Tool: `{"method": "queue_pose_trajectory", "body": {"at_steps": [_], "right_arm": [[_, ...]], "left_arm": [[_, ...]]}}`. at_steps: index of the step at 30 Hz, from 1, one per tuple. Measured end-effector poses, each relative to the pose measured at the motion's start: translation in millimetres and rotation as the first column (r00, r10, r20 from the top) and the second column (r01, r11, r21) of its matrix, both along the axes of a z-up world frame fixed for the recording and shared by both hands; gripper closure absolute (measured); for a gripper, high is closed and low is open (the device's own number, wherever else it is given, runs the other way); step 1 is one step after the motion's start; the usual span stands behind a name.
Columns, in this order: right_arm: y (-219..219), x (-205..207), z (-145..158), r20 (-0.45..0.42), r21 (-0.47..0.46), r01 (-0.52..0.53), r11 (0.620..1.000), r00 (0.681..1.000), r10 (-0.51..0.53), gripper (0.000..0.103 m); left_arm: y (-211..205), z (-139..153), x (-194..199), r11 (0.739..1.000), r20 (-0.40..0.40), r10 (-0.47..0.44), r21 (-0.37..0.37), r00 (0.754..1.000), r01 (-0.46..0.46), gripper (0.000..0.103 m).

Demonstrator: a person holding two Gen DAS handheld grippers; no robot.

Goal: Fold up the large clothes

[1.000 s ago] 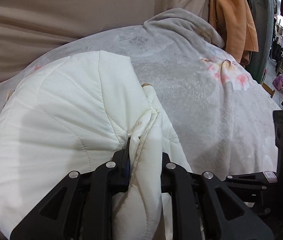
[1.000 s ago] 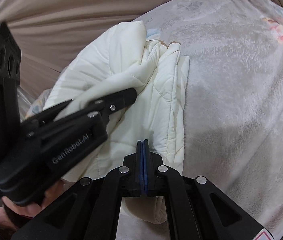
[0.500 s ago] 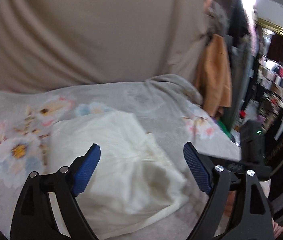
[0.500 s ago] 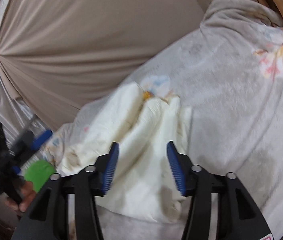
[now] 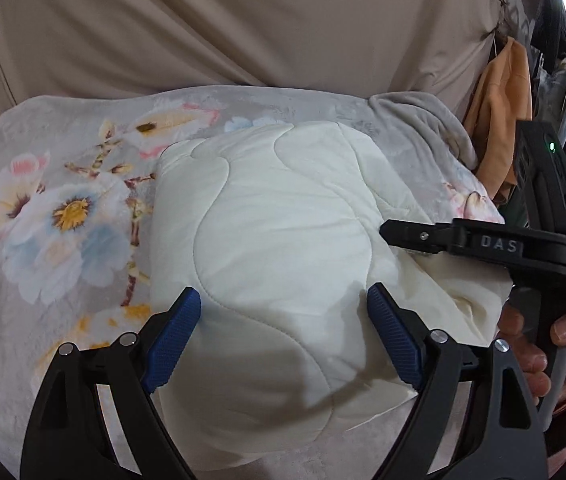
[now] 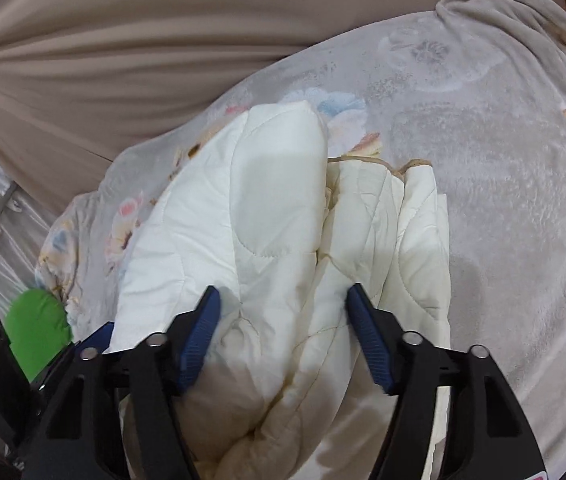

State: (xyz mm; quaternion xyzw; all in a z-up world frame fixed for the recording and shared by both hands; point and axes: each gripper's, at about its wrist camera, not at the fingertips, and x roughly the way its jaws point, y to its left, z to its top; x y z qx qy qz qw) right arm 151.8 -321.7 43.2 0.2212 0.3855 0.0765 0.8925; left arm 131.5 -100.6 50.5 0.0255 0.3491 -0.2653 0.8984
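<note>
A cream quilted garment (image 5: 279, 248) lies folded into a thick bundle on the grey flowered blanket (image 5: 55, 216). My left gripper (image 5: 283, 320) is open, its blue pads apart just above the bundle's near side. The right gripper's black finger (image 5: 411, 236) rests at the bundle's right edge in the left wrist view. In the right wrist view the garment (image 6: 283, 224) shows its stacked folded edges, and my right gripper (image 6: 283, 308) is open and empty over them. The left gripper's blue tip (image 6: 97, 334) shows at the lower left.
A beige curtain (image 5: 243, 20) hangs behind the bed. An orange garment (image 5: 503, 112) hangs at the right by shop racks. A green glove (image 6: 37, 332) shows at the left in the right wrist view. The blanket (image 6: 503, 160) extends right of the bundle.
One second ago both grippers were shut, the left on a garment fold. Both have opened and let go; the bundle now lies flat and both grippers hover over it.
</note>
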Motion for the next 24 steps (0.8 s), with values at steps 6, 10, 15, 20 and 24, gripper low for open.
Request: {"method": "queue_pose_trajectory", "body": {"at_steps": [6, 10, 15, 20, 24], "right_arm": [[-7.7, -34.5, 31.7, 0.172, -0.023, -0.017, 1.0, 0.985, 0.021, 0.093], [-36.9, -55.7, 19.9, 0.18, -0.019, 0.052, 0.998, 0.982, -0.048, 0.093], [-77.4, -40.5, -45.1, 0.061, 0.135, 0.062, 0.989, 0.996, -0.071, 0.093], [-84.5, -30.0, -64.0, 0.048, 0.193, 0.029, 0.981, 0.998, -0.039, 0.09], [-74.2, -58.0, -19.2, 0.14, 0.06, 0.085, 0.995, 0.986, -0.093, 0.085]], "left_arm": [[-11.6, 8.7, -4.7, 1.0, 0.013, -0.015, -0.012, 1.0, 0.015, 0.02], [-34.7, 12.6, -14.9, 0.997, 0.03, -0.076, -0.001, 0.997, 0.076, 0.02], [-70.9, -5.4, -22.2, 0.992, 0.069, -0.092, 0.093, 0.993, 0.086, 0.02], [-83.8, -21.3, -21.9, 0.988, 0.078, -0.063, 0.143, 0.995, 0.051, 0.016], [-83.0, -25.2, -20.1, 0.988, 0.077, -0.046, 0.153, 0.996, 0.034, 0.015]]}}
